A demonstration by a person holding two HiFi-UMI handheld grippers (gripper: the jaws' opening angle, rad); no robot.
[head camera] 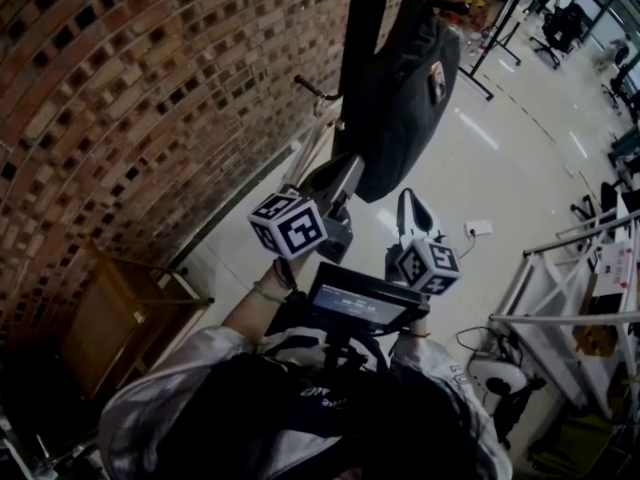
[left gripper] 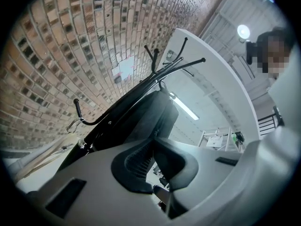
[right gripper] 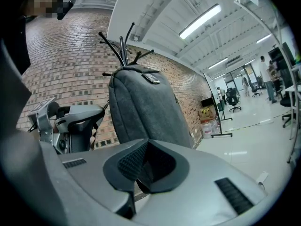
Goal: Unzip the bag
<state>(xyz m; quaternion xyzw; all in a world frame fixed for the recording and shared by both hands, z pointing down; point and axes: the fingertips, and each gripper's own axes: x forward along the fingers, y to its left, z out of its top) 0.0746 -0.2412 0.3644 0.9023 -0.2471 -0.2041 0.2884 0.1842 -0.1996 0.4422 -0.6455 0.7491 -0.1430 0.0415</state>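
A dark grey backpack [head camera: 405,88] hangs upright from a black coat stand [head camera: 358,28] beside a brick wall. Its zipper pull shows near the top in the right gripper view, on the bag [right gripper: 141,107]. My left gripper [head camera: 345,173] is just below the bag's lower left corner and is shut with nothing between its pads. In its own view the left gripper [left gripper: 153,150] points up at the bag [left gripper: 150,117] and the stand's pole [left gripper: 117,108]. My right gripper [head camera: 410,206] sits lower and to the right, apart from the bag. The right gripper [right gripper: 141,166] is shut and holds nothing.
The brick wall [head camera: 130,88] runs along the left, with a wooden cabinet [head camera: 110,328] at its foot. White metal racks [head camera: 570,298] stand at the right. A white plug block with a cable [head camera: 478,228] lies on the glossy floor. Another black stand [head camera: 500,38] is farther back.
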